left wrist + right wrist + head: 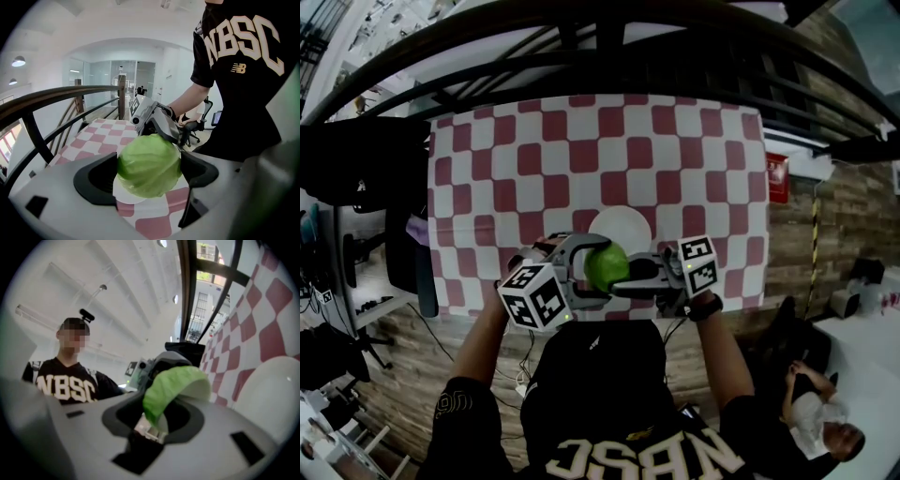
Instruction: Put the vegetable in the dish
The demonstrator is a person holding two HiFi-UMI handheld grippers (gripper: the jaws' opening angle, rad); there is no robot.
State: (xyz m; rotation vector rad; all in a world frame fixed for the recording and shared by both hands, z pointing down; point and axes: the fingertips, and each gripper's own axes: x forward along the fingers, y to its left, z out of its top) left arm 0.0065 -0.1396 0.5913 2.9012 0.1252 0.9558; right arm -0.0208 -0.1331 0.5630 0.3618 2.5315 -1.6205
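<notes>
A green cabbage (606, 265) hangs just above the near rim of a white dish (619, 225) on the red-and-white checked table. My left gripper (586, 272) wraps it from the left. In the left gripper view both black pads press the cabbage (149, 165), with the dish (124, 197) below it. My right gripper (630, 274) reaches in from the right. In the right gripper view the cabbage (171, 387) stands edge-on between the jaws with dark gaps on both sides, and the dish (272, 390) lies at the right.
The checked cloth (581, 141) covers the table beyond the dish. A dark curved railing (581, 56) runs behind the table's far edge. A black chair (356, 169) stands at the left, and a person (806, 412) sits at the lower right.
</notes>
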